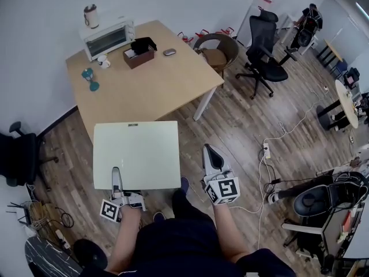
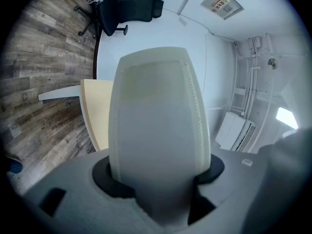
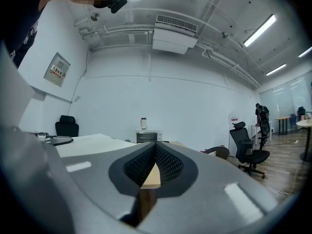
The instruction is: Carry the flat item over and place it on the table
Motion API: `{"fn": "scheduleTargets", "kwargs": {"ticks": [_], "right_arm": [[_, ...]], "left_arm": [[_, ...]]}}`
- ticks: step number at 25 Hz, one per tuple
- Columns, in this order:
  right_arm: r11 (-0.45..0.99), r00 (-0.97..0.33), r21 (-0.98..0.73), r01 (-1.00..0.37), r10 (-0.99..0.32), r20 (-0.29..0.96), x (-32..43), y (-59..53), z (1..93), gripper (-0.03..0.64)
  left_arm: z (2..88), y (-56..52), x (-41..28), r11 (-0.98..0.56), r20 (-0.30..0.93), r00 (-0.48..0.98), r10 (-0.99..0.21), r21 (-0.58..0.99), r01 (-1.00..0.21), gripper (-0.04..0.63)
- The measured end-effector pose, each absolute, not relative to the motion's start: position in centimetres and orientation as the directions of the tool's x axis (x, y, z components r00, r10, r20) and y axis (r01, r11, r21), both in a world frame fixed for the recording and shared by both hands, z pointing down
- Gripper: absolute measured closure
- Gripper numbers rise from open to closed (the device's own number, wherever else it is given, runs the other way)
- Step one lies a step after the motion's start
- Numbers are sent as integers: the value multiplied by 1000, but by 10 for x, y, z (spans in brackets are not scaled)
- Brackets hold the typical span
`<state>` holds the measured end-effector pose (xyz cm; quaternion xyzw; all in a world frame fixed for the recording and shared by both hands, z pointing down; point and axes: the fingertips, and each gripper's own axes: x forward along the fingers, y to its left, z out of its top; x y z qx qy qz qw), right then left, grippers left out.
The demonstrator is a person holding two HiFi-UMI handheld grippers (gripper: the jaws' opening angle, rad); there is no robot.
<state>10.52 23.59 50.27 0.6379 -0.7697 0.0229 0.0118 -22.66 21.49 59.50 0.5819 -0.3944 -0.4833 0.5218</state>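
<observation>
The flat item [image 1: 135,154] is a pale, off-white rectangular board held level above the wooden floor, just short of the light wooden table [image 1: 144,91]. My left gripper [image 1: 117,176] is shut on the board's near edge, left of its middle. In the left gripper view the board [image 2: 156,116] fills the centre between the jaws, with the table's edge [image 2: 95,113] behind it. My right gripper [image 1: 211,153] hovers to the right of the board, apart from it, jaws shut on nothing. The right gripper view shows the board [image 3: 92,143] at its left.
On the table's far side stand a toaster oven [image 1: 106,39] with a kettle [image 1: 91,16] on it, a mug [image 1: 104,62], a brown box [image 1: 138,55], a teal object [image 1: 90,79] and a mouse [image 1: 169,52]. Chairs [image 1: 265,51] and floor cables [image 1: 266,152] lie to the right.
</observation>
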Motion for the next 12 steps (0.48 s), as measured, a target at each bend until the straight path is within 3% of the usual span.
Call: {"fn": "scheduleTargets", "kwargs": {"ticks": [12], "right_arm": [[249, -251, -33, -968, -967, 47, 142, 156, 504, 615]], "left_arm": [[592, 151, -181, -129, -131, 181, -975, 991, 22, 305]]}}
